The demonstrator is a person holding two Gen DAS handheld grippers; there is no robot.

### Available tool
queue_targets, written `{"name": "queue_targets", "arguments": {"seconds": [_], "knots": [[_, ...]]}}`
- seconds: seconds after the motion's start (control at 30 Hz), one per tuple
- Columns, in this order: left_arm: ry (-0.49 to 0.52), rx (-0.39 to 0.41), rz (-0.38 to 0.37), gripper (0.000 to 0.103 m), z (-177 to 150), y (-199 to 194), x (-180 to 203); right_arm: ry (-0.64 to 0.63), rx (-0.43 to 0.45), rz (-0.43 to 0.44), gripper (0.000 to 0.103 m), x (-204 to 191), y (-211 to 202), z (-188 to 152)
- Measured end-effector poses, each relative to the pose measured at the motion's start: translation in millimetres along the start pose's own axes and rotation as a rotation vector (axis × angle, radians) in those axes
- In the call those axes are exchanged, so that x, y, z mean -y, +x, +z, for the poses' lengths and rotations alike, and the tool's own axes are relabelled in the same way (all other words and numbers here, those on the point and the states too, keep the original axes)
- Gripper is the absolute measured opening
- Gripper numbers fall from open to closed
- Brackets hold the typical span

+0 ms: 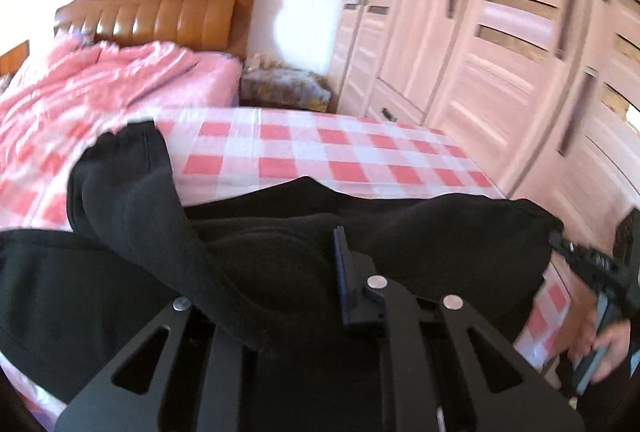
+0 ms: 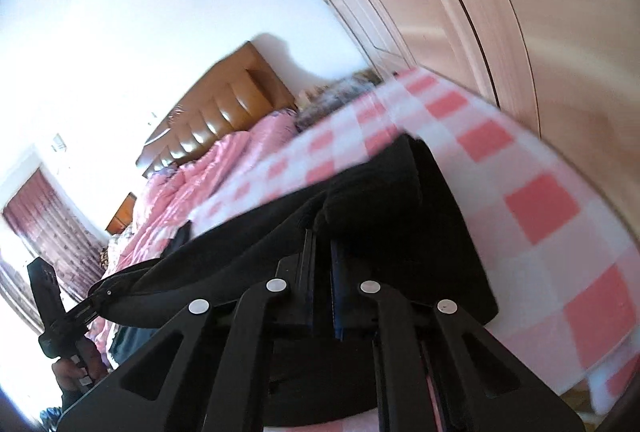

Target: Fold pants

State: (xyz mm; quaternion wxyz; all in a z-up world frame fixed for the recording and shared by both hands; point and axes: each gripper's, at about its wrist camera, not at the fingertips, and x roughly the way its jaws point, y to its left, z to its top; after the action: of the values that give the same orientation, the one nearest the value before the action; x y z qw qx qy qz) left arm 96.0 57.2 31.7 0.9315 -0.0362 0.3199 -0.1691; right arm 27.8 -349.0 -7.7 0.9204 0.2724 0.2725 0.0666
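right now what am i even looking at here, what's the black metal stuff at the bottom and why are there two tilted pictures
No robot here: a person holds a two-finger tool in each hand, and each tool carries a wide-angle camera looking along its fingers. The black metal is the tool itself. One picture comes from the left tool, the other from the right tool. Black pants lie on a bed with a pink checked sheet. Both tools are shut on the pants' edge, a stretch of fabric between them. Beyond are a pink quilt, a headboard and a wardrobe.
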Motion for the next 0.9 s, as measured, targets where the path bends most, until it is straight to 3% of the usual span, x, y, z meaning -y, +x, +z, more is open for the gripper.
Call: {"name": "queue_targets", "arguments": {"seconds": [0.13,0.23,0.3,0.57,0.73,0.9], "knots": [[0.101,-0.070,0.029,0.015,-37.0,-5.3,17.8,-0.012,-0.075,-0.036,0.008,10.3,-0.3,-19.8],[0.079,-0.192,0.036,0.015,-76.0,19.1,15.0,0.032,-0.167,-0.080,0.008,33.9,14.6,-49.4],[0.066,-0.230,0.043,0.015,-92.1,30.7,11.7,0.054,-0.181,-0.082,0.008,45.0,18.2,-60.1],[0.077,-0.180,0.033,0.015,-87.5,15.2,15.9,0.017,-0.126,-0.091,0.007,32.2,-2.4,-52.3],[0.064,-0.254,0.048,0.018,-98.7,34.0,10.4,0.050,-0.181,-0.129,0.008,47.8,9.8,-69.1],[0.090,-0.241,0.057,0.022,-99.3,34.5,12.8,0.046,-0.179,-0.132,0.008,45.8,5.8,-68.1]]}}
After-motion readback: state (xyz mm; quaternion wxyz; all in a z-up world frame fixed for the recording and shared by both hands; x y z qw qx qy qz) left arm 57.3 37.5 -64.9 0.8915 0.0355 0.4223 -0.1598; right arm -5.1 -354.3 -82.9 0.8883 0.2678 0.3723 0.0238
